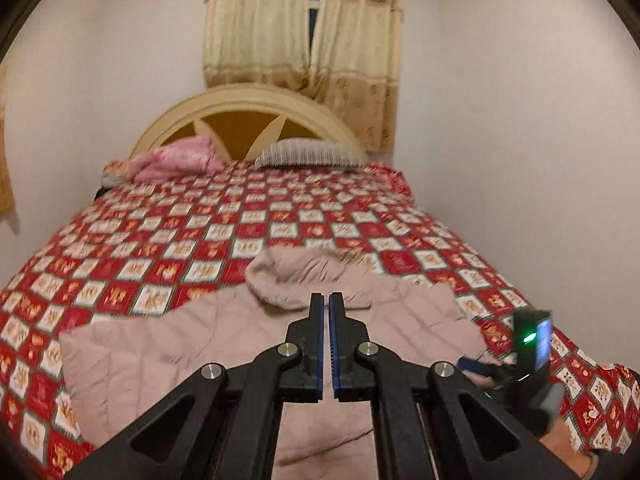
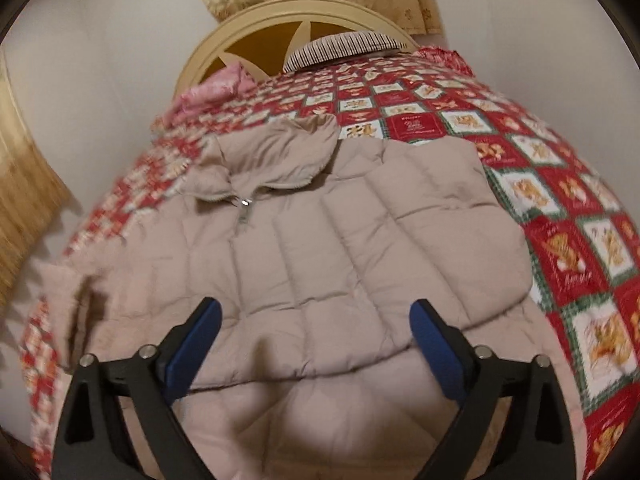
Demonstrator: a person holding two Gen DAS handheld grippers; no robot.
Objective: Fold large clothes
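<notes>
A beige quilted puffer jacket (image 1: pixel 192 344) lies spread front-up on the bed, its hood (image 1: pixel 304 276) toward the headboard. My left gripper (image 1: pixel 326 299) hangs over the jacket's middle, shut, with nothing between its blue pads. In the right wrist view the jacket (image 2: pixel 328 232) fills the centre; its zipper pull (image 2: pixel 245 203) sits at the collar below the hood (image 2: pixel 280 140). A folded layer's edge runs across near the tool. My right gripper (image 2: pixel 316 307) stands wide open just above that edge, and its pads hold no cloth. The right tool's housing with a green light (image 1: pixel 534 338) shows at the right edge.
The red and white checked bedspread (image 1: pixel 208 232) covers the bed. A striped pillow (image 1: pixel 312 154) and a pink blanket (image 1: pixel 176 160) lie by the cream headboard (image 1: pixel 240 98). White walls close in on both sides, and yellow curtains (image 1: pixel 304 40) hang behind.
</notes>
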